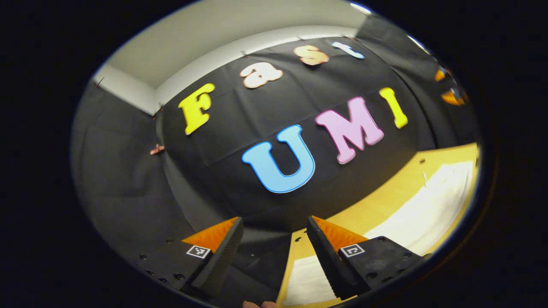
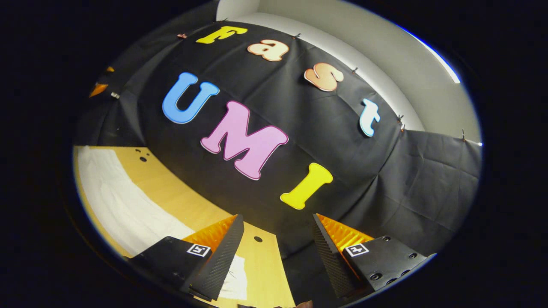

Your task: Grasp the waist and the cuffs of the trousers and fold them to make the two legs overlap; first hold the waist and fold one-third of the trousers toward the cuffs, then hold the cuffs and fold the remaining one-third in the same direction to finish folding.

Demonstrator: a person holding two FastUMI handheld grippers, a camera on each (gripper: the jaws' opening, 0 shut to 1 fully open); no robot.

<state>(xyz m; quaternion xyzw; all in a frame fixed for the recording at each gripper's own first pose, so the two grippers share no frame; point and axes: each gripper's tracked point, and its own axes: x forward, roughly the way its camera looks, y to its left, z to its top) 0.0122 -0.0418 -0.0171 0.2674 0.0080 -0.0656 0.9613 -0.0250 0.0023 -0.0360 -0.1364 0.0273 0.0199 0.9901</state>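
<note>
My left gripper [image 1: 274, 239] has two small square tags, one on each finger. The first tag [image 1: 198, 251] sits on the left finger. It is white with little black blocks in it. The second tag [image 1: 352, 250] sits on the right finger and shows a bent black shape.

My right gripper [image 2: 278, 237] has two square tags as well. One tag [image 2: 199, 250] is on its left finger and another tag [image 2: 357, 250] is on its right finger.

All four tags show patterns, not letters or numbers, so I cannot read them.
</note>
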